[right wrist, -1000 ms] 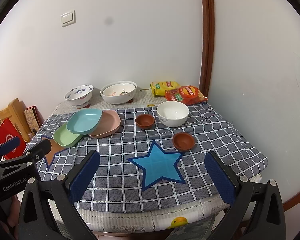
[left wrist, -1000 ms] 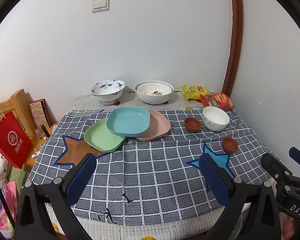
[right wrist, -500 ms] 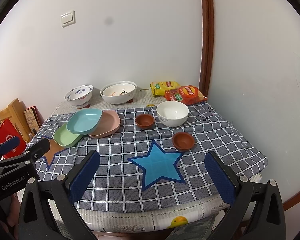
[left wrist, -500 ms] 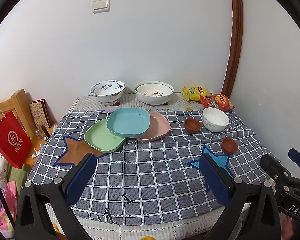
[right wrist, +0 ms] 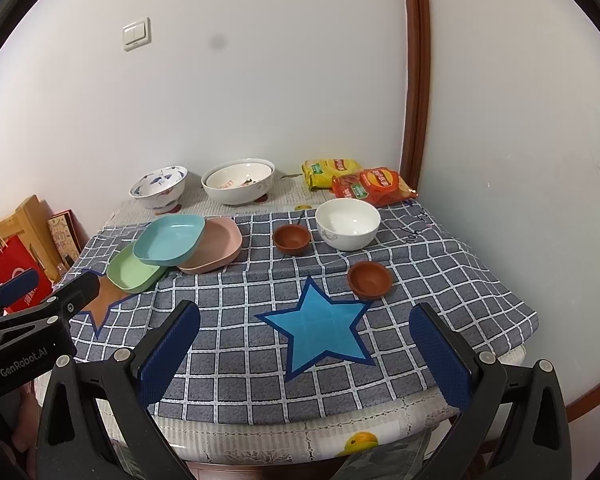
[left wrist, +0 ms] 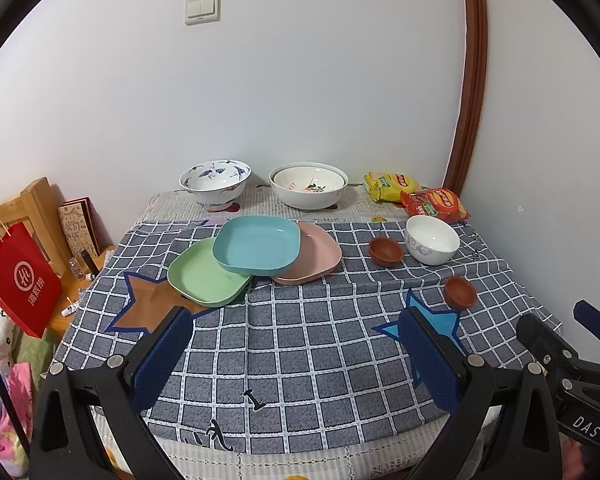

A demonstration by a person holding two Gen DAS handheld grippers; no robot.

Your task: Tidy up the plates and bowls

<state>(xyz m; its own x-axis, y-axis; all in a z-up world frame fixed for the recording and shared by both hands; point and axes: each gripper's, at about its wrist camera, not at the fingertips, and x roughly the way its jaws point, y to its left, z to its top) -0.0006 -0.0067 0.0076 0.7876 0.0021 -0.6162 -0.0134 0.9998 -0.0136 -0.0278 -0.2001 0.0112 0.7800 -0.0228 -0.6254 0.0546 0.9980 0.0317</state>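
A blue plate (left wrist: 257,245) lies tilted across a green plate (left wrist: 204,278) and a pink plate (left wrist: 314,256) at mid-table. Two small brown bowls (left wrist: 386,251) (left wrist: 460,292) and a white bowl (left wrist: 432,239) sit to the right. A blue-patterned bowl (left wrist: 215,182) and a large white bowl (left wrist: 308,184) stand at the back. My left gripper (left wrist: 300,356) is open and empty over the near edge. My right gripper (right wrist: 304,356) is open and empty over the blue star (right wrist: 318,324).
Yellow (left wrist: 388,186) and red (left wrist: 436,202) snack bags lie at the back right by the wall. A red paper bag (left wrist: 18,280) and a wooden rack (left wrist: 40,216) stand left of the table. A checked cloth (left wrist: 300,344) covers the table.
Both grippers have barely shifted; the view has crept slightly. Nothing on the table has moved.
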